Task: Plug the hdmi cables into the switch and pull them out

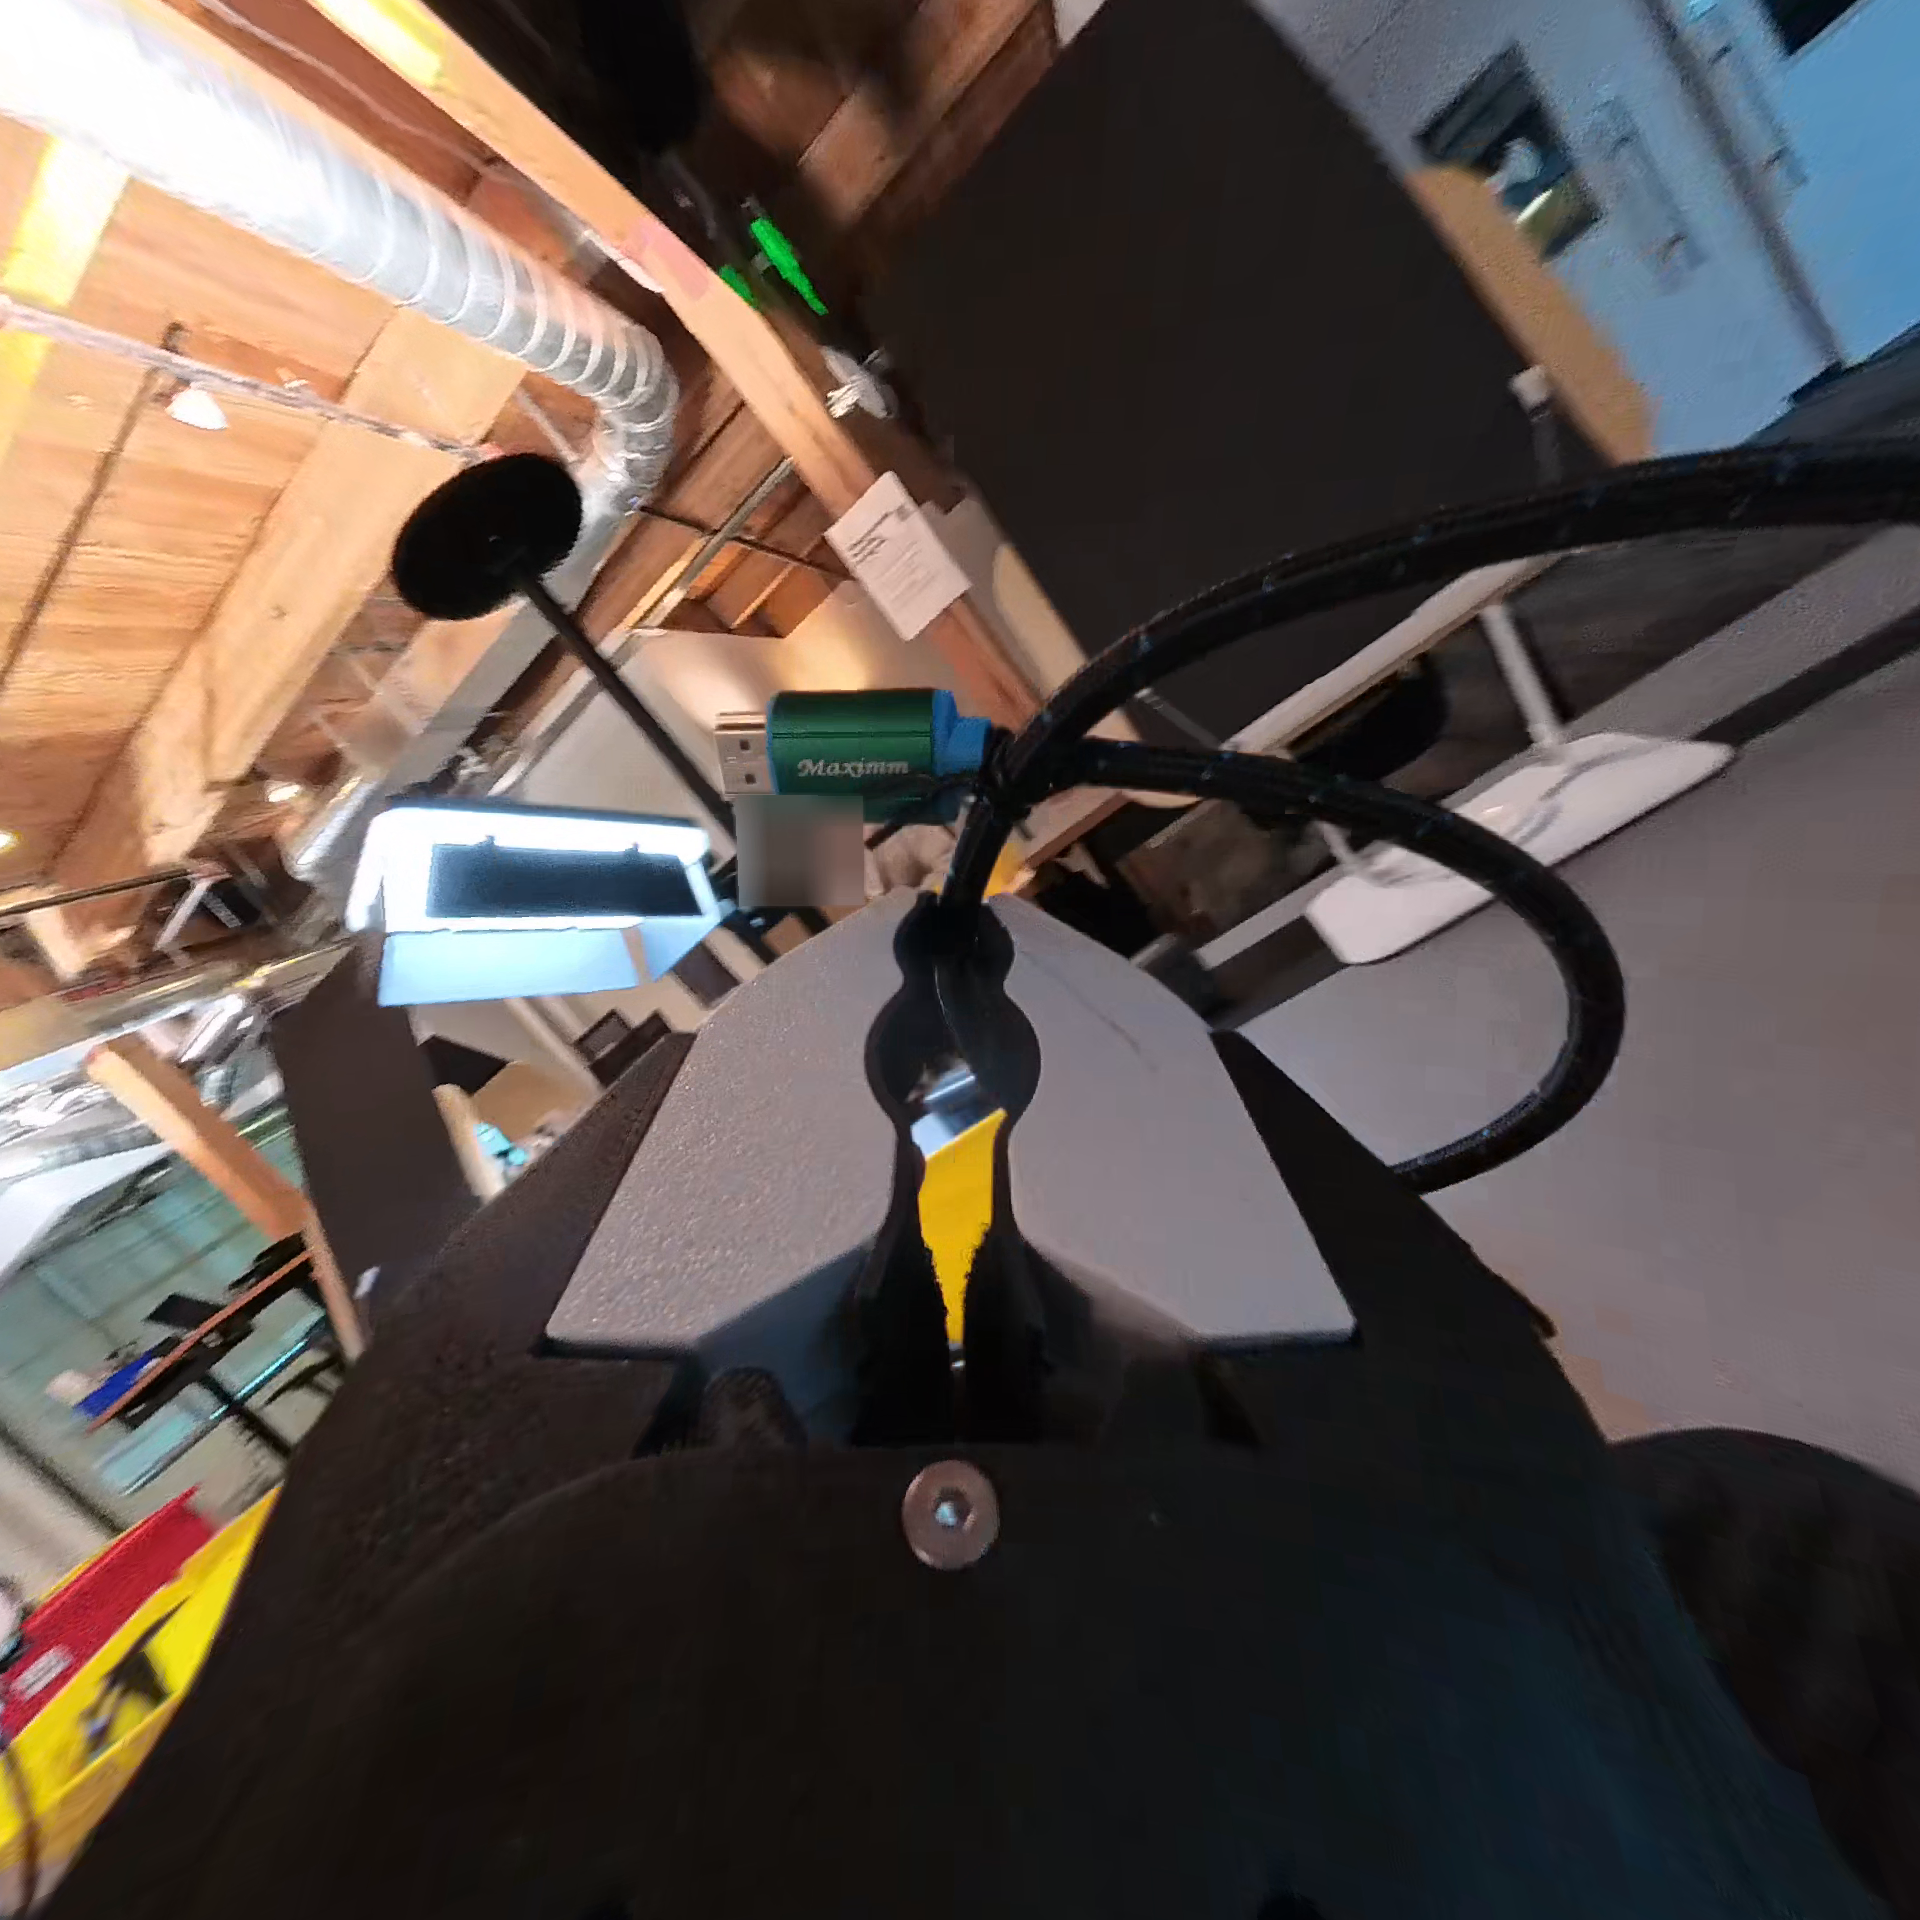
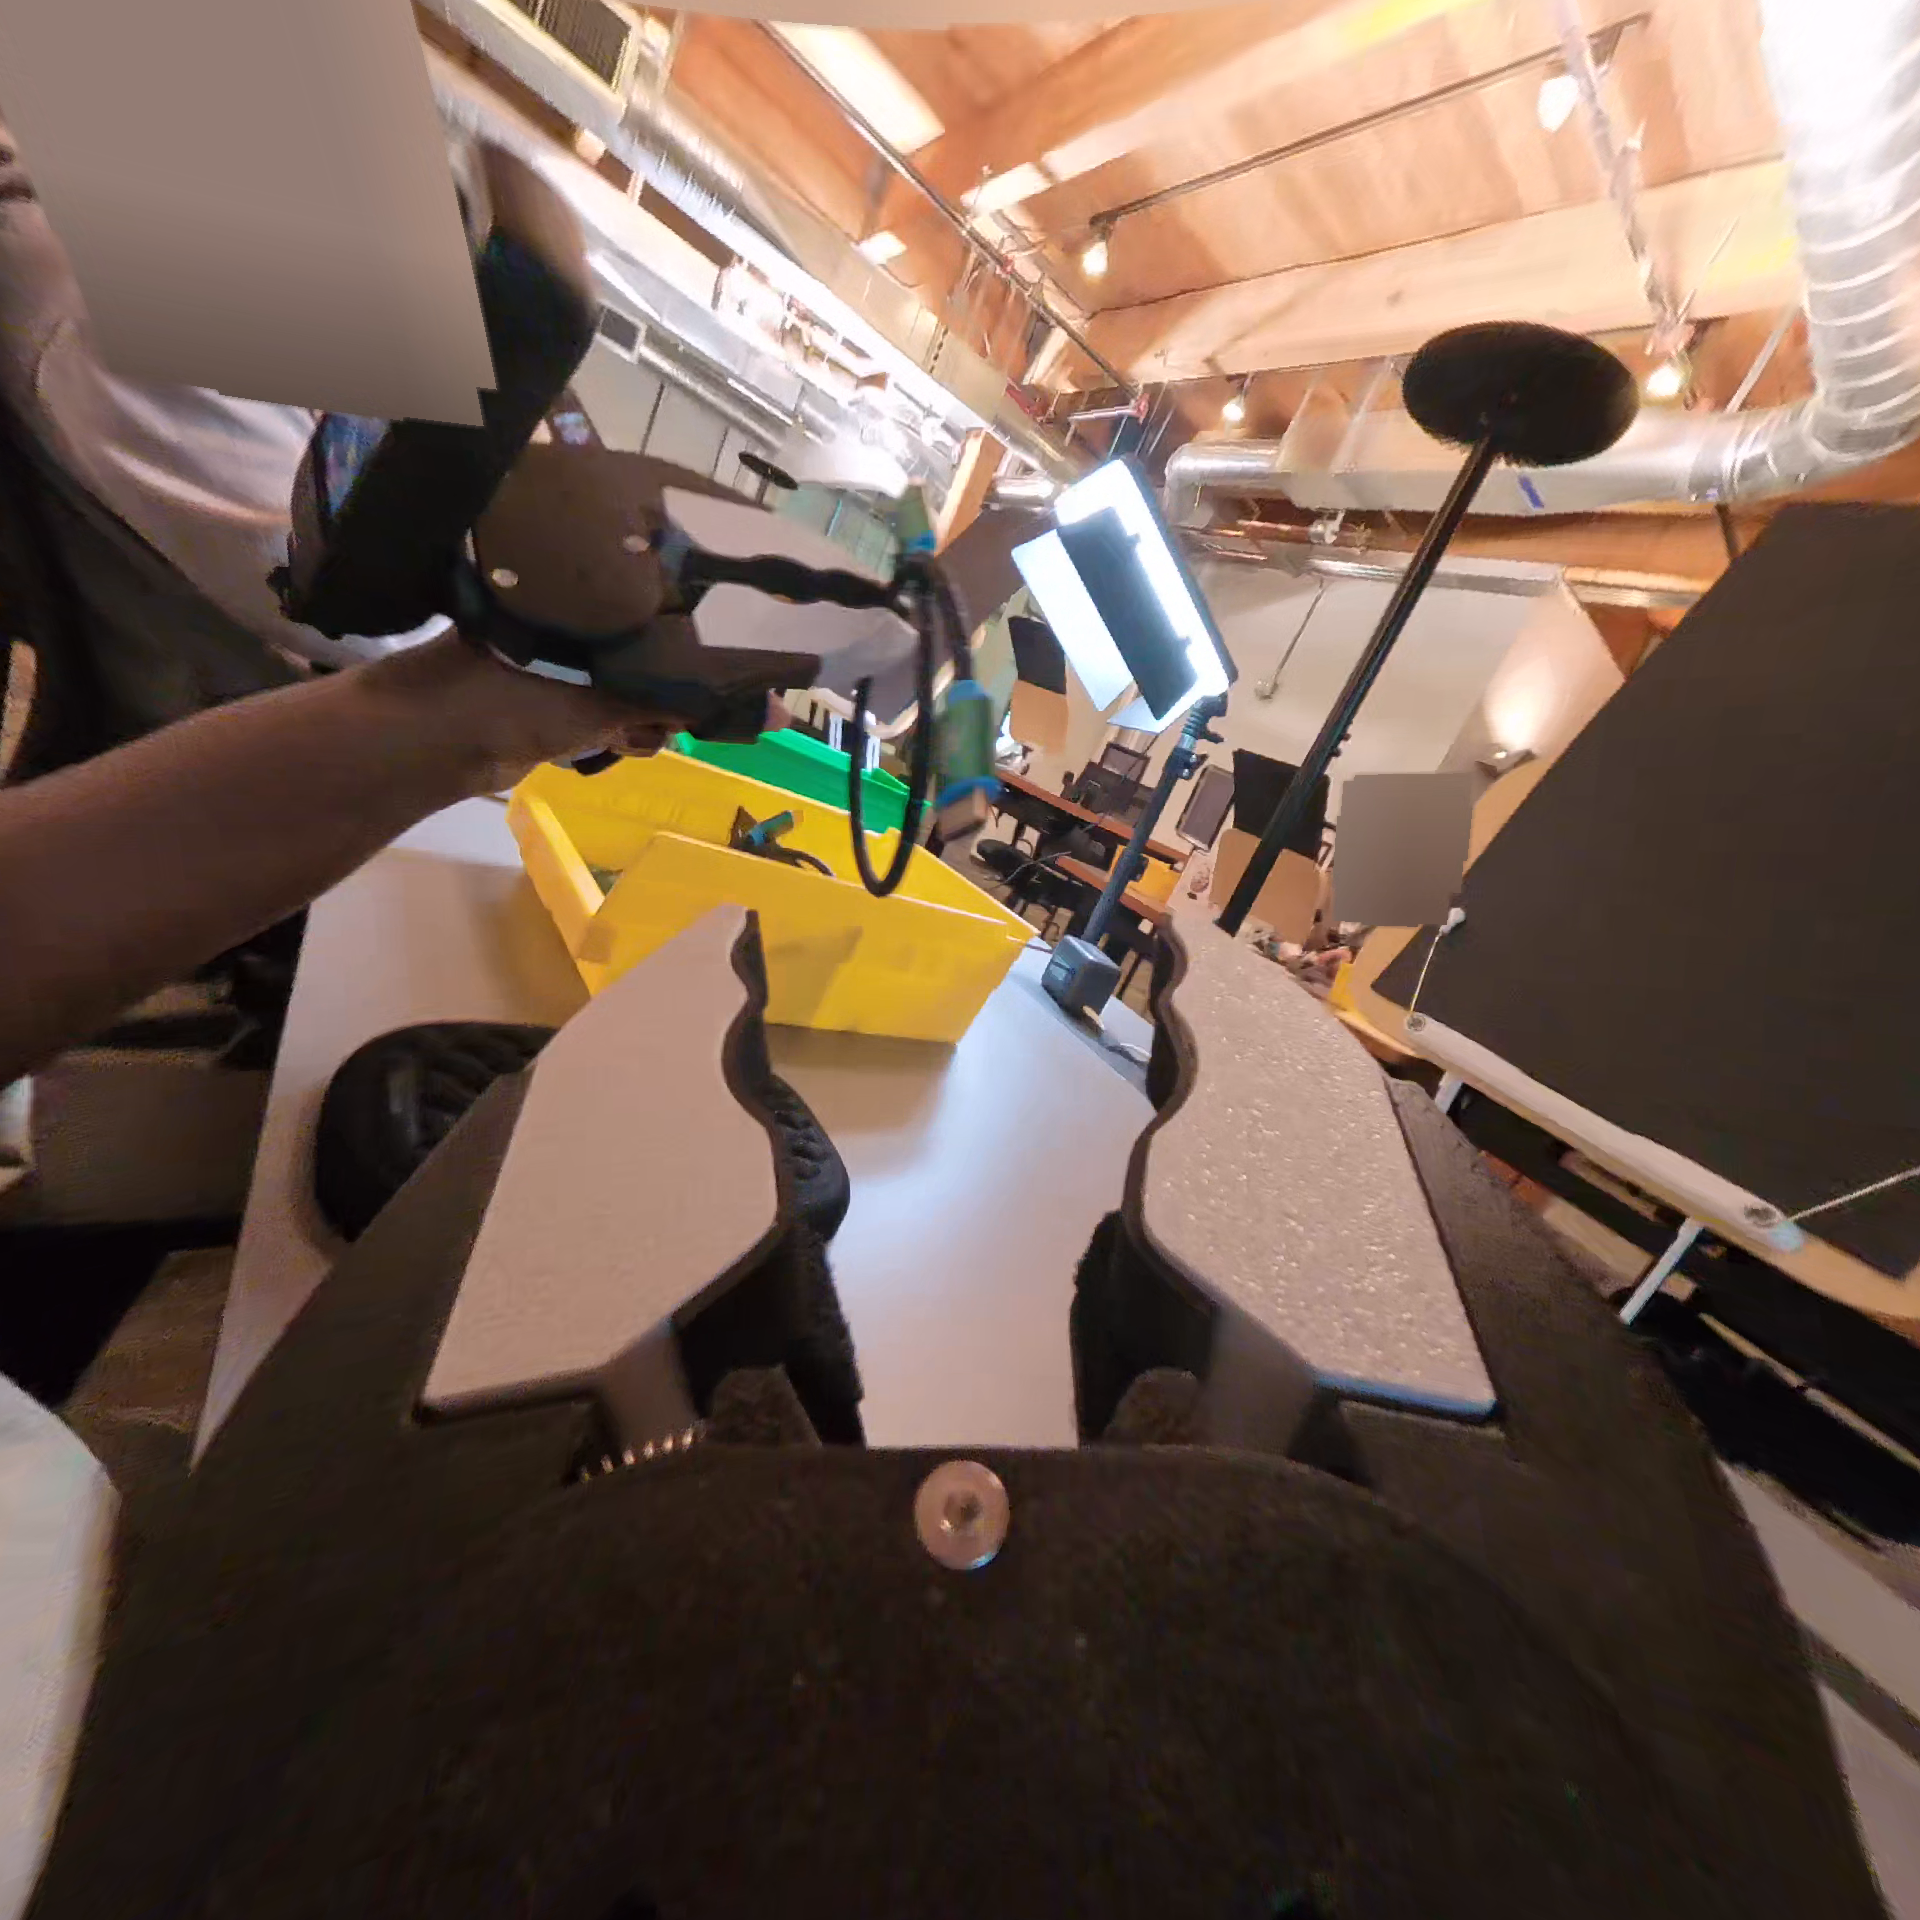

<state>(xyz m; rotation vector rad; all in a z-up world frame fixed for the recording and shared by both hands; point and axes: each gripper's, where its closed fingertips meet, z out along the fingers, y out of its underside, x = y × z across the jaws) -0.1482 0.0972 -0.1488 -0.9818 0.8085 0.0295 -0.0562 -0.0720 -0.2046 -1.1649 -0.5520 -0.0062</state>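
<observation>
- Left gripper [image 1: 951,935] is up in the air, its fingers pressed together on a black hdmi cable [image 1: 1538,935], pinching it right at the tips.
- The cable is a short one tied into a loop. One green-and-blue plug [image 1: 868,753] sits just past the fingertips in the left wrist view, metal end pointing left.
- From the right wrist view you can see that same left gripper [image 2: 883,597] held by a hand [image 2: 520,717], with the loop [image 2: 894,769] dangling below it and a second green-and-blue plug [image 2: 961,753] hanging down, above the yellow bin [image 2: 831,966].
- Yellow bin is toward the far edge of the surface [image 2: 956,1164], with a green bin [image 2: 790,753] right behind it. Something cable-like is inside the yellow one, too small to tell what.
- Right gripper [image 2: 956,971] is spread wide, nothing between the fingers, low over the surface.
- Can't spot the switch in either view.
</observation>
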